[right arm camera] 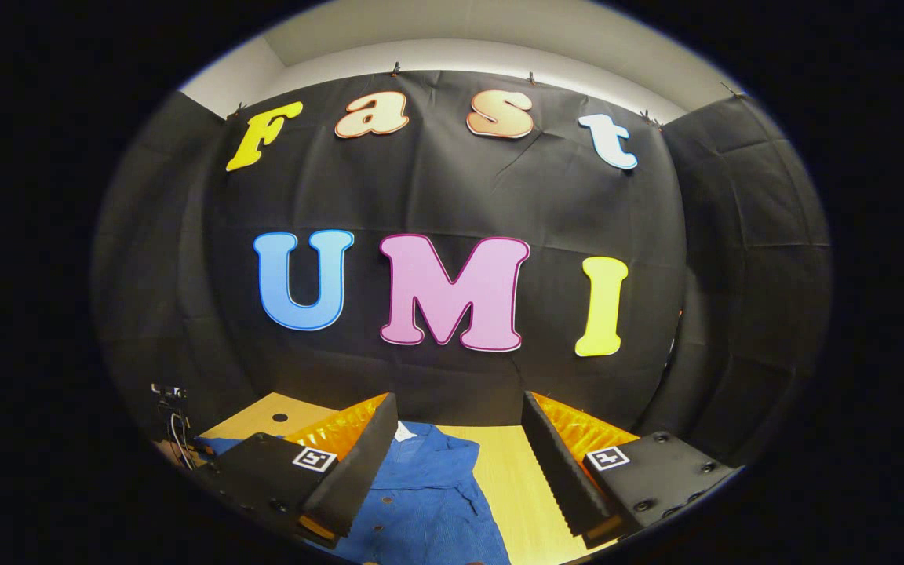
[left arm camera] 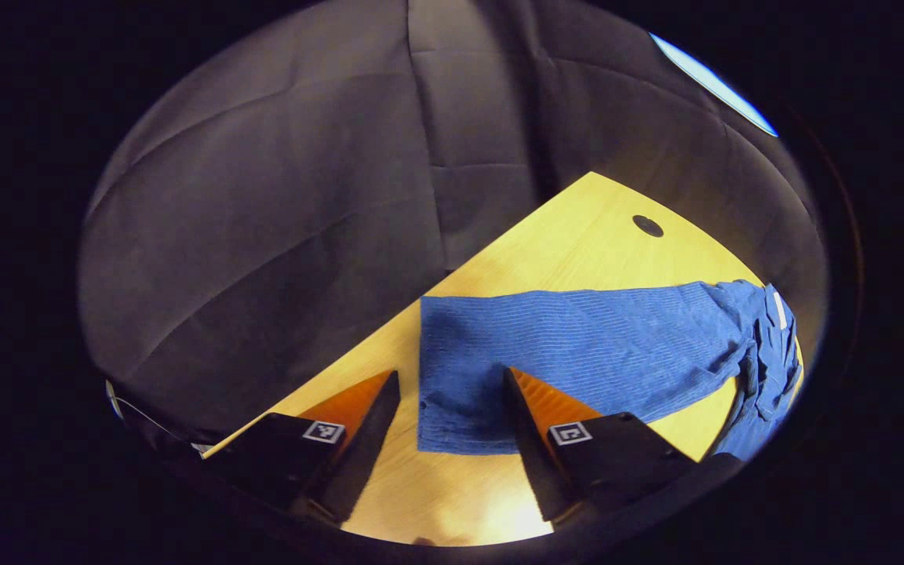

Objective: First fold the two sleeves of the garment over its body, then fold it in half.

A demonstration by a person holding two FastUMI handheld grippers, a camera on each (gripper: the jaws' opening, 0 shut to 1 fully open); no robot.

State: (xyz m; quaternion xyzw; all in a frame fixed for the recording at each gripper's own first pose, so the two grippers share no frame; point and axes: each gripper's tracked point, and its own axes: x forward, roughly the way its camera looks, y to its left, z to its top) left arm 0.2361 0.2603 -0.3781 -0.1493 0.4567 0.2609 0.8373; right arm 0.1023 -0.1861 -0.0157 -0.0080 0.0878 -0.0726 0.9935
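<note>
A blue ribbed garment lies on the yellow wooden table. In the left gripper view one long sleeve (left arm camera: pixel 577 345) stretches flat across the table (left arm camera: pixel 570 235), its cuff end near me and the bunched body at the far right. My left gripper (left arm camera: pixel 452 380) hovers open above the cuff end, one finger over the sleeve, the other over bare wood. In the right gripper view the garment's collar and buttoned front (right arm camera: pixel 428 490) lie below my right gripper (right arm camera: pixel 460 404), which stands open above it with nothing between its fingers.
A dark round cable hole (left arm camera: pixel 647 226) sits in the table beyond the sleeve. The table's edge runs diagonally at the left, with black cloth wall behind. Some cables and a small device (right arm camera: pixel 171 416) stand at the table's far left in the right gripper view.
</note>
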